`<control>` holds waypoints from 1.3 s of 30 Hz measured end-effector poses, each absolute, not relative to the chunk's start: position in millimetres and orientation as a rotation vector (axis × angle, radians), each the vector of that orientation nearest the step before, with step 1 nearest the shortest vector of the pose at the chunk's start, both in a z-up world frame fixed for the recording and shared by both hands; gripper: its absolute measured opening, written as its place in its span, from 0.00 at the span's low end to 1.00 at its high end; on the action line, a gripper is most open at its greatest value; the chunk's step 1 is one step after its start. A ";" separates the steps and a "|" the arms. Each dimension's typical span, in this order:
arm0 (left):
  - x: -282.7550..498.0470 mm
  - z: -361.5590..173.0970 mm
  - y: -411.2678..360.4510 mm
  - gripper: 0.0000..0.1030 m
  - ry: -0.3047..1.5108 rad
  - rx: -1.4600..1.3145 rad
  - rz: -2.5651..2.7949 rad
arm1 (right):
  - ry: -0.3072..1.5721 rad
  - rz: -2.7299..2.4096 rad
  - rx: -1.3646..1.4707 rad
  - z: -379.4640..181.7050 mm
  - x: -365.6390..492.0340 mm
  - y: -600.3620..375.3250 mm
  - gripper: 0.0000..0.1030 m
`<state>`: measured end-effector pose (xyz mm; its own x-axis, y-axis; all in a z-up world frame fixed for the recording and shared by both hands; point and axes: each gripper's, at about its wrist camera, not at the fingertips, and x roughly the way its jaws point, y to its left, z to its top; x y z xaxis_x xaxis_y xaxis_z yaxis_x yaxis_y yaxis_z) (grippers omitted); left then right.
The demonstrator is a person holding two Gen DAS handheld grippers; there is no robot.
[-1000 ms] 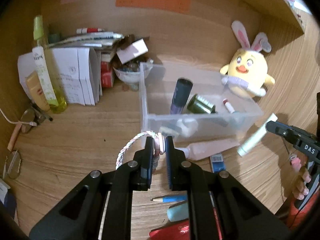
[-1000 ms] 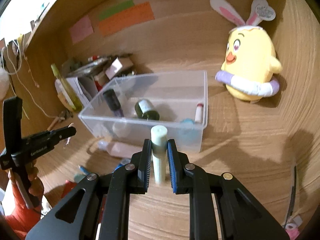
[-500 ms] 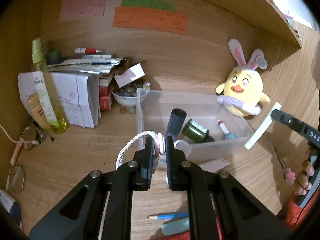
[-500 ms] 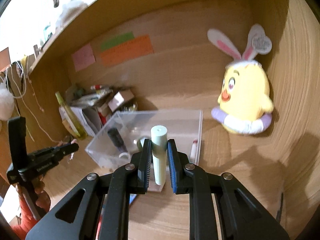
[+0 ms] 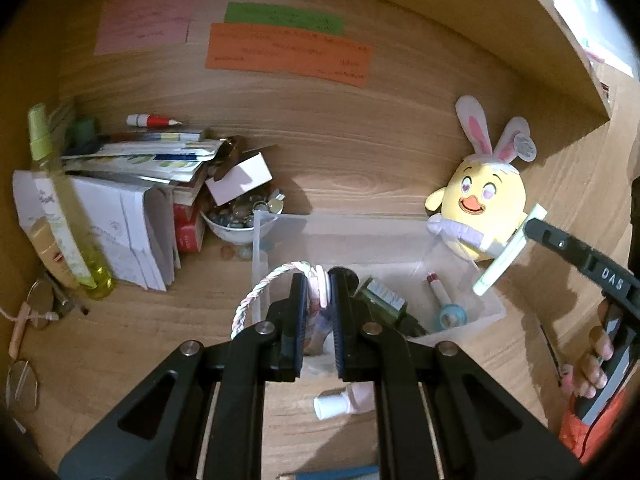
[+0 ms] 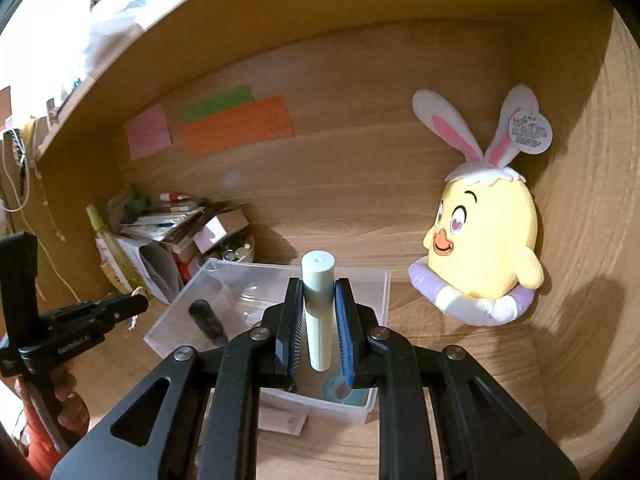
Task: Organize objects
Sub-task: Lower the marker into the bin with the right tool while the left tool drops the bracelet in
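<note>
My left gripper [image 5: 319, 284] is shut on a pink and white braided bracelet [image 5: 262, 286], whose loop curls out to the left, above the near left corner of the clear plastic bin [image 5: 460, 326]. In the bin lie a dark tube, a green jar [image 5: 382, 300], a lip balm [image 5: 438, 288] and a blue round thing. My right gripper [image 6: 317, 286] is shut on a pale green tube [image 6: 318, 312], held upright over the bin [image 6: 380, 404]. In the left wrist view that tube [image 5: 508, 254] hangs at the bin's right end in the right gripper [image 5: 528, 228].
A yellow bunny-eared plush [image 5: 482, 210] sits right of the bin against the back wall. At the left stand papers and books [image 5: 120, 216], a yellow spray bottle [image 5: 60, 208], a bowl of stones [image 5: 236, 220]. A pink tube [image 5: 344, 400] and a pencil [image 5: 332, 472] lie on the desk nearby.
Both grippers have risen with their loads and come over the bin. The pale green tube moved from in front of the bin up to above its right end.
</note>
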<state>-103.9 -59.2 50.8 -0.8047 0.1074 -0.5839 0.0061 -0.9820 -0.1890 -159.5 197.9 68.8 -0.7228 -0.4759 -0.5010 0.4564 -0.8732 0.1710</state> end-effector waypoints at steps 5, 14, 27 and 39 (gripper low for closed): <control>-124.9 50.7 -54.5 0.10 -0.266 -0.993 2.895 | -0.037 -2.516 0.789 58.1 -170.4 192.8 0.14; -140.4 44.6 -34.0 0.10 -0.221 -1.022 2.844 | 0.014 -2.501 0.848 43.3 -182.4 181.9 0.14; -145.9 36.1 -28.4 0.20 -0.212 -1.074 2.801 | 0.142 -2.544 0.922 27.6 -196.7 164.0 0.14; -122.1 54.5 -40.3 0.45 -0.215 -0.981 2.835 | 0.211 -2.517 0.949 16.5 -199.2 140.5 0.14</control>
<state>-122.1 -40.3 54.5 -0.7791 0.1721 -0.6028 -0.0791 -0.9809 -0.1778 -199.2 140.5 16.5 -0.6680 -0.3477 -0.6579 0.4523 -0.8918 0.0120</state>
